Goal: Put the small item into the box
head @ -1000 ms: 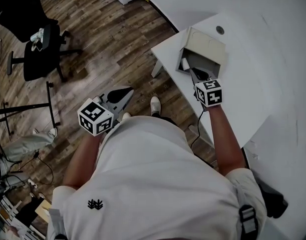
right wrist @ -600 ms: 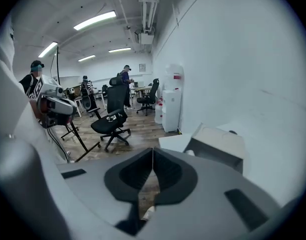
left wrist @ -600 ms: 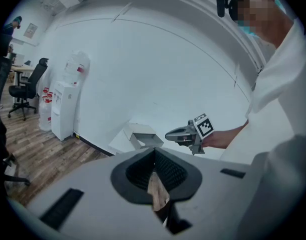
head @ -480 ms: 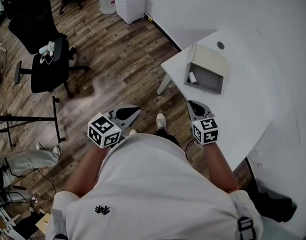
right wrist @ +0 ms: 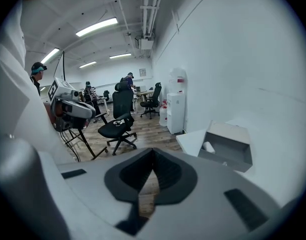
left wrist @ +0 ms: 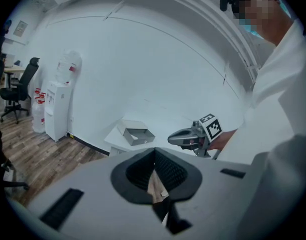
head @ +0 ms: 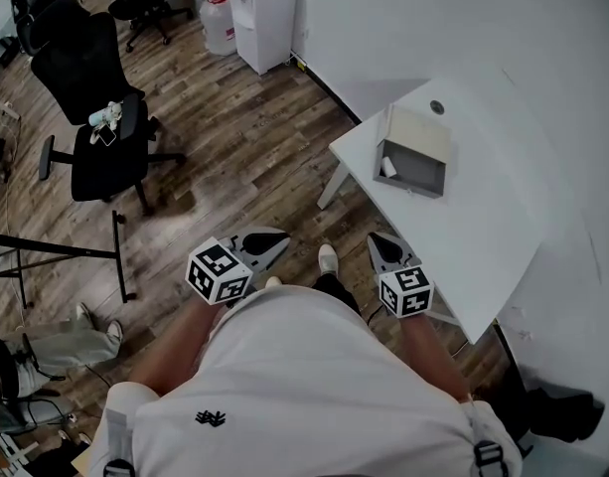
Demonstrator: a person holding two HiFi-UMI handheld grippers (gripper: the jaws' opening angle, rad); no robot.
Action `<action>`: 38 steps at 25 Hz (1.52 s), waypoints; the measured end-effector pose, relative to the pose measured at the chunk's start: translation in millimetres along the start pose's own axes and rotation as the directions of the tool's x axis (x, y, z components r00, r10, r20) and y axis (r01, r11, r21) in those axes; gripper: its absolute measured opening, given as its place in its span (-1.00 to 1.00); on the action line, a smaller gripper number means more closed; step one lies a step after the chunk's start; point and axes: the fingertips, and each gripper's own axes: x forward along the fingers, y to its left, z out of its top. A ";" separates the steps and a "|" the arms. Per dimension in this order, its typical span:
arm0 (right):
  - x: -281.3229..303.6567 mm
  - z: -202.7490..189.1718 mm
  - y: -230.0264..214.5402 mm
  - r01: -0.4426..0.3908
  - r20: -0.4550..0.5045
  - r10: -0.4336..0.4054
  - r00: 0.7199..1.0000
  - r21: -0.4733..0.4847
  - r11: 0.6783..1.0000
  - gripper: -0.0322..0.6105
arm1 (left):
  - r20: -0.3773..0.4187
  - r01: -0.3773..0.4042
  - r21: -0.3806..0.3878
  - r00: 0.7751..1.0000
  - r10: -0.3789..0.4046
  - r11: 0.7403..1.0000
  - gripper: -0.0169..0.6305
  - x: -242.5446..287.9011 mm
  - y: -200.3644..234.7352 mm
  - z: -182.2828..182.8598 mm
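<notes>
An open grey box point(head: 415, 159) lies on its side on the white table point(head: 483, 237), with a small white item point(head: 388, 167) resting inside at its left end. Both show in the right gripper view, the box point(right wrist: 227, 146) and the item point(right wrist: 208, 147), and the box point(left wrist: 135, 132) also shows in the left gripper view. My right gripper point(head: 381, 242) hangs shut and empty off the table's near edge, well short of the box. My left gripper point(head: 267, 238) is shut too, empty, over the wooden floor close to my body.
A black office chair point(head: 100, 137) stands on the floor at the left, with a black stand's legs point(head: 56, 251) near it. A white water dispenser point(head: 264, 3) and water bottles point(head: 220, 18) stand by the far wall. Other people are in the room behind.
My right gripper has pulled back from the box mouth to beyond the table's near edge. The left gripper has drawn back with it. The white item stays in the box.
</notes>
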 end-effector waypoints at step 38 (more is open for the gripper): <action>-5.5 2.3 44.6 -0.051 0.025 0.052 0.998 -0.024 0.998 -0.88 | 0.032 0.004 -0.017 0.999 -0.003 1.000 -0.92 -29.9 -7.0 -19.4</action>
